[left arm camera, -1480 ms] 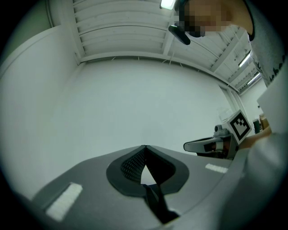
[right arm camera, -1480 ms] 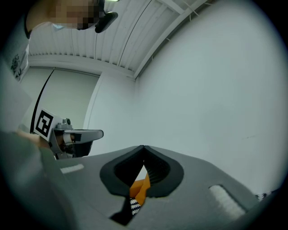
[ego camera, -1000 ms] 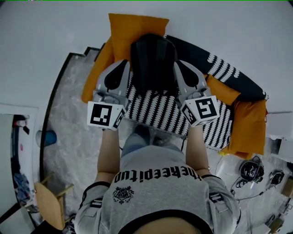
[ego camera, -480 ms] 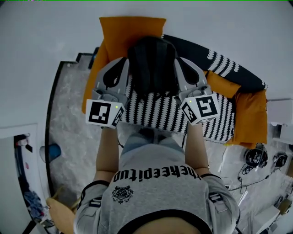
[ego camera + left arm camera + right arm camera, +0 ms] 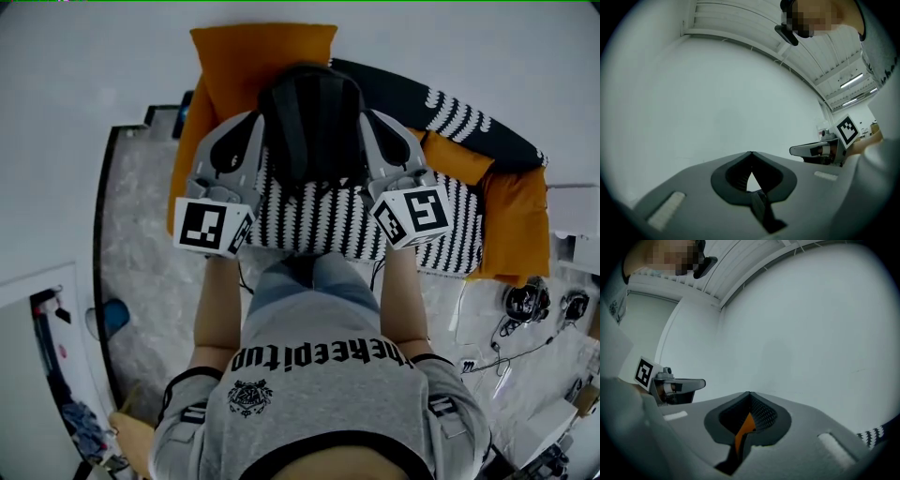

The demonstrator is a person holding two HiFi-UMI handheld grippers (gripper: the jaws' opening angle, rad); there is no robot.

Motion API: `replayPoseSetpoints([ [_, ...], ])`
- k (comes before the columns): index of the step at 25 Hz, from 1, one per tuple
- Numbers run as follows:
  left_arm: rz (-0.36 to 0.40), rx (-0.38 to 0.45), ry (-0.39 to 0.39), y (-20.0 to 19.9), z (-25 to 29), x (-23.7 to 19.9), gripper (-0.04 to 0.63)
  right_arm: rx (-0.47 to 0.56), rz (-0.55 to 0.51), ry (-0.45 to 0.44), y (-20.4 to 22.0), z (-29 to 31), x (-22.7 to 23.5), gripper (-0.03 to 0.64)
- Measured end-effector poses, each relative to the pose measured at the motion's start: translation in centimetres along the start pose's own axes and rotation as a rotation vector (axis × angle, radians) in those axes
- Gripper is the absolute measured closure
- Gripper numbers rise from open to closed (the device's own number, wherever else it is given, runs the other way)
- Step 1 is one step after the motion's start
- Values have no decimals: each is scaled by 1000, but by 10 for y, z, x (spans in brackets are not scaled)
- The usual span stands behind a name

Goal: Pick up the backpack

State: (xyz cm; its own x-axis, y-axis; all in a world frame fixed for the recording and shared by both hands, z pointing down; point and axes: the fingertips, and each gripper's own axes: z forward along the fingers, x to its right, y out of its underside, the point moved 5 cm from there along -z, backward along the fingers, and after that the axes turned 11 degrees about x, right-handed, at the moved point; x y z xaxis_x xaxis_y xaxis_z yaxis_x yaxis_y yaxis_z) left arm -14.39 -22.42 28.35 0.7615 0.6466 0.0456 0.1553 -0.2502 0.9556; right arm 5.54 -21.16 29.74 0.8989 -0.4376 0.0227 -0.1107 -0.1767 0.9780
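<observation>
Since a second ago, both grippers and the backpack (image 5: 312, 122) held between them are seen shifted slightly toward the orange cushion (image 5: 246, 56). The left gripper (image 5: 751, 153) is closed, with a dark strap (image 5: 758, 204) pinched just behind its meeting tips. The right gripper (image 5: 750, 393) is likewise closed on a mesh strap (image 5: 762, 415). A striped blanket (image 5: 319, 223) is spread below the jaws. On the grey shirt (image 5: 319, 394), upside-down lettering can be read roughly as "thekeepitup".

A lab staged as a lounge is indicated: an orange sofa (image 5: 253, 56) with a striped throw (image 5: 319, 223) is set ahead of the left gripper (image 5: 251, 122), cables (image 5: 506, 349) are strewn right of the right gripper (image 5: 370, 120), and strip lights (image 5: 851, 80) are mounted overhead.
</observation>
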Motion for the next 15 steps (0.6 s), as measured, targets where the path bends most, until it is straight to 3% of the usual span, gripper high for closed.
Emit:
replayPoseSetpoints([
  [15, -92, -142, 3, 63, 8, 0, 581, -155, 61, 38, 61, 2, 23, 614],
])
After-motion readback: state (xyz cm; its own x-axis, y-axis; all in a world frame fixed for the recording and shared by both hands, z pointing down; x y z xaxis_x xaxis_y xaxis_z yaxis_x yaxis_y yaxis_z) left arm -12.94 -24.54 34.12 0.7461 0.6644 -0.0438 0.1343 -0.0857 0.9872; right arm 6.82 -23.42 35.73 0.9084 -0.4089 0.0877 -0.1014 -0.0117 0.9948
